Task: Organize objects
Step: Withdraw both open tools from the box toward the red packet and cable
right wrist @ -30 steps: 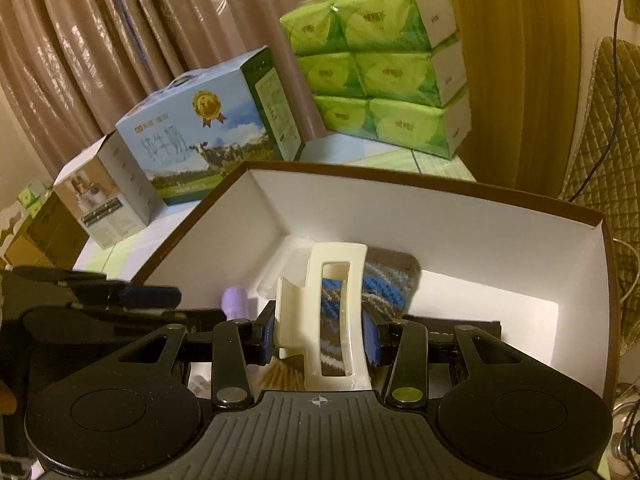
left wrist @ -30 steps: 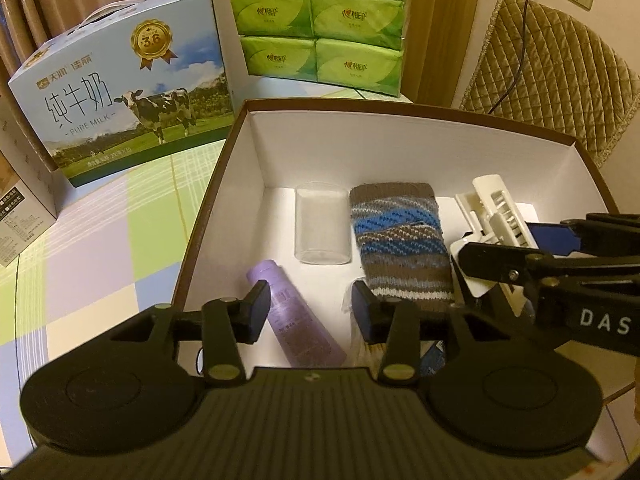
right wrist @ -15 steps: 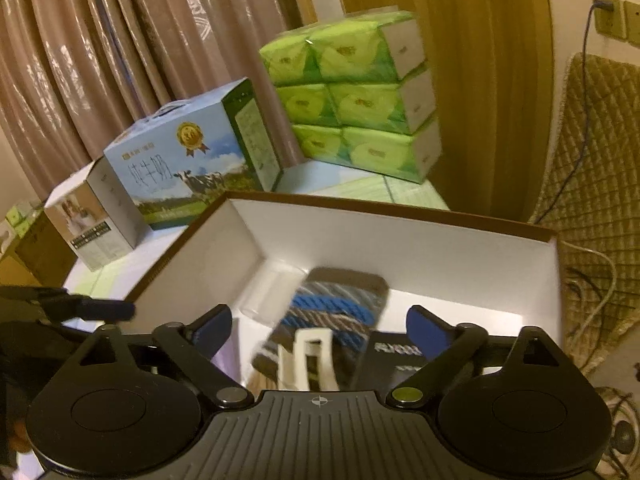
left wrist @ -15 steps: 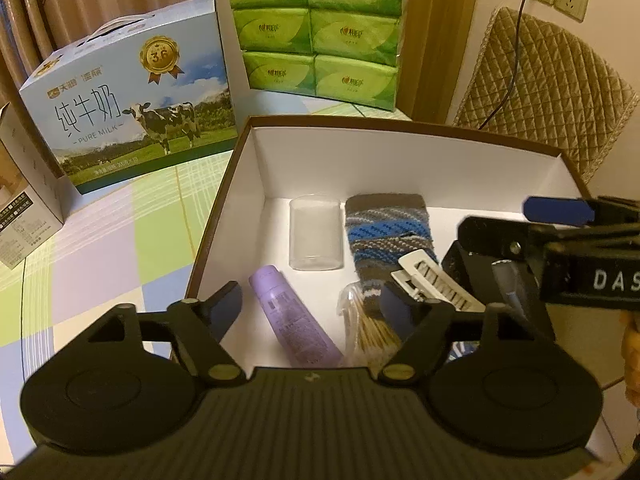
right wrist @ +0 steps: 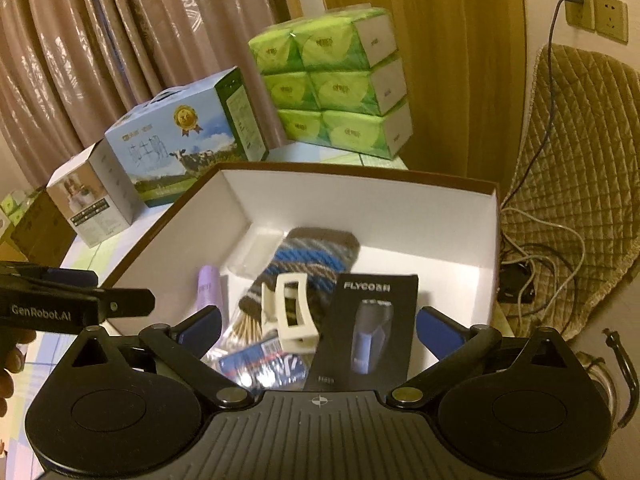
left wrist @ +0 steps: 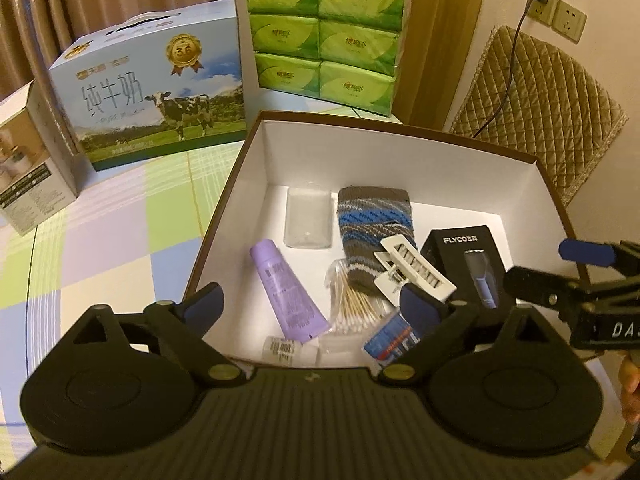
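Storage box (left wrist: 256,152): matt white card, brown rim. Sock (left wrist: 372,216): ribbed knit wool (striped). Hair claw (right wrist: 290,312): smooth cream plastic. Tube (left wrist: 286,292): satin lilac plastic. Shaver carton (right wrist: 372,328): matt black card. Tissue packs (left wrist: 328,32): glossy green film. Tablecloth (left wrist: 100,240): smooth checked vinyl.

Dim warm indoor light; strong fisheye bending, dark vignette corners; slight softness, mild noise.

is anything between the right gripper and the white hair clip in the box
Nothing visible. The right gripper is open above the box, and the white hair clip lies uncovered on the knitted pouch, beside the shaver box.
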